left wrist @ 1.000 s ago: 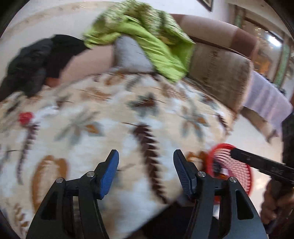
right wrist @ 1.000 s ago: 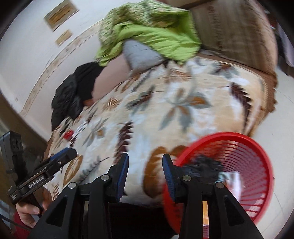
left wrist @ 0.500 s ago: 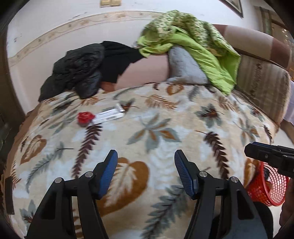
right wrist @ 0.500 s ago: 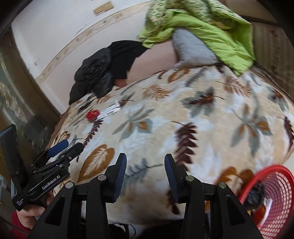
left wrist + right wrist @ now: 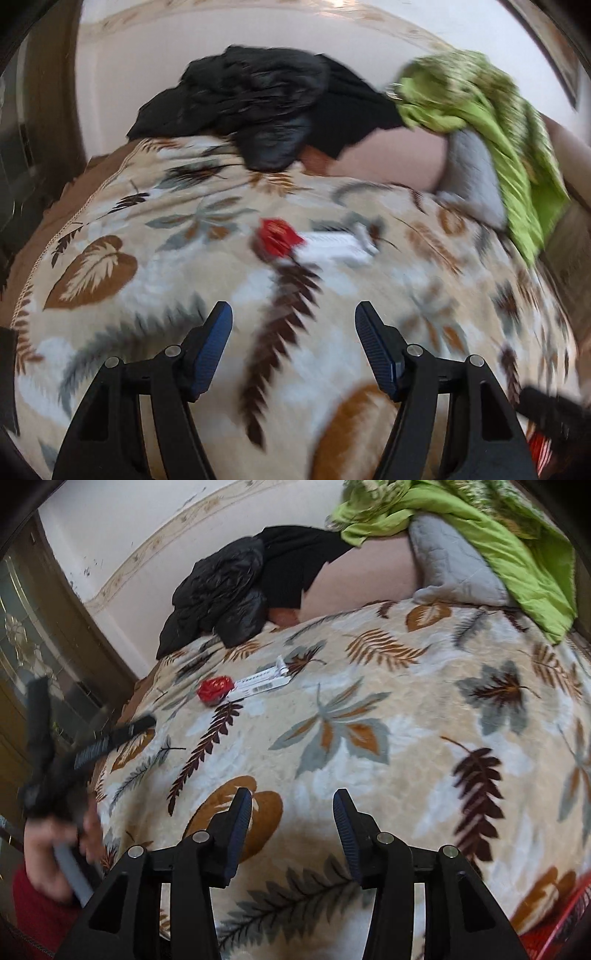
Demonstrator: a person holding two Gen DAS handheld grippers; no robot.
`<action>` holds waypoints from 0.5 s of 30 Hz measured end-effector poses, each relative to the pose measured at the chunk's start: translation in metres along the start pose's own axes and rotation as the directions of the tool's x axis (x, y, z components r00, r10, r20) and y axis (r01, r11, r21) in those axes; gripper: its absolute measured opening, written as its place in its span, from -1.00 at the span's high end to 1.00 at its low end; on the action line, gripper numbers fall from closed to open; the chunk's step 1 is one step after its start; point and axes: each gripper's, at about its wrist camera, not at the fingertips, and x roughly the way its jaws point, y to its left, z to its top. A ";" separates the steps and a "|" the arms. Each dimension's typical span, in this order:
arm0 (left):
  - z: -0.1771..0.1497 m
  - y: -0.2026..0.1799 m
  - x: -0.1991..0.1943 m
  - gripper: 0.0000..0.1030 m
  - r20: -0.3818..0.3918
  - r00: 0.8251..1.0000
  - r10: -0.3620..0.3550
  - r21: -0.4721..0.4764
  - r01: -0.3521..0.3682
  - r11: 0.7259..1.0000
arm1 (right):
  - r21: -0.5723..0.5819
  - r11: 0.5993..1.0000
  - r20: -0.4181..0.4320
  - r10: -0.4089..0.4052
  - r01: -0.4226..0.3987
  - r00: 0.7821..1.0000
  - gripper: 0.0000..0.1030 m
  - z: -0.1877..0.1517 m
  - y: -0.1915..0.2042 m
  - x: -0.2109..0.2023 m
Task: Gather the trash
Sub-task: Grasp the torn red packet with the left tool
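A crumpled red wrapper (image 5: 277, 236) (image 5: 215, 690) lies on the leaf-patterned blanket (image 5: 207, 273) (image 5: 369, 716), touching a flat white packet (image 5: 334, 246) (image 5: 263, 681) on its right. My left gripper (image 5: 293, 325) hovers over the blanket a short way in front of both, its jaws opening with nothing between them. In the right wrist view that left gripper (image 5: 118, 734) shows blurred at the left, held by a hand. My right gripper (image 5: 292, 810) is further back over the blanket, jaws opening and empty.
A black jacket (image 5: 255, 107) (image 5: 236, 590) is heaped at the back of the sofa, with a grey cushion (image 5: 454, 568) and a green cloth (image 5: 495, 122) (image 5: 480, 528) to its right. A red basket's rim (image 5: 561, 923) peeks in at the lower right. A dark wooden door (image 5: 33, 646) stands at left.
Both views have swung left across the blanket, away from the red basket. The red wrapper and white packet now lie nearer my left gripper. Both grippers' jaws stand a little wider.
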 end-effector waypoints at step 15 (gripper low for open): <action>0.047 0.037 0.167 0.34 -0.164 0.984 -0.065 -0.231 0.026 0.973 | -0.007 0.997 -0.012 0.075 -0.075 0.997 0.04 0.092 -0.006 0.079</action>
